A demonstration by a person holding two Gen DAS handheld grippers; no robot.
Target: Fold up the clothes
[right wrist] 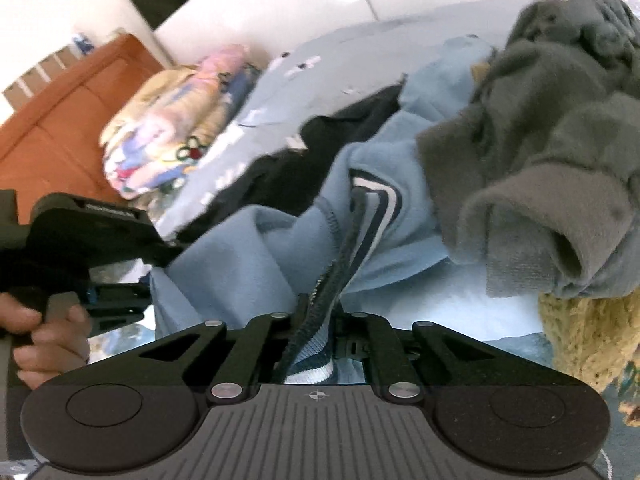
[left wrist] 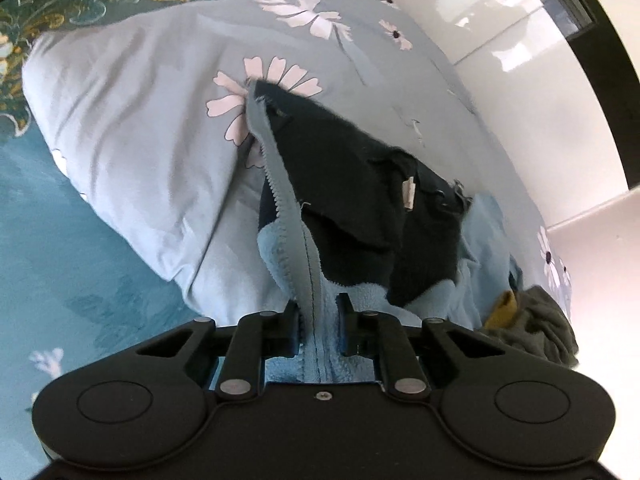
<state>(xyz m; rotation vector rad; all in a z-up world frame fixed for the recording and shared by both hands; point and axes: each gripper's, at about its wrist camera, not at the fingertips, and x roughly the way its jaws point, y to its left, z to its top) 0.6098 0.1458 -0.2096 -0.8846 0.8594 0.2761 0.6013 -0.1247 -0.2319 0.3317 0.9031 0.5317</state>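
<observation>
Task judged barely started: nothing folded is seen, the jacket is only being picked up. Nearest in the left wrist view, the left gripper is clamped on the jacket at its zipper edge, fleece and zipper tape pinched between the fingers. In the right wrist view, the right gripper is clenched on the jacket's striped ribbed hem, the dark band running straight through the narrow gap. The jacket (light blue fleece, navy upper panel) is thus held at two points and hangs bunched between the grippers, its far part draped over the duvet on the bed. Left to do, as judged: spreading flat, sleeves in, folding, then the rest of the heap. Just beside the jacket, a grey garment and a mustard knit lie crumpled and unfolded. Farther off, a stack of patterned fabric sits near an orange headboard. Containers: none in view, no basket, bin or drawer; everything lies loose on the bed.
</observation>
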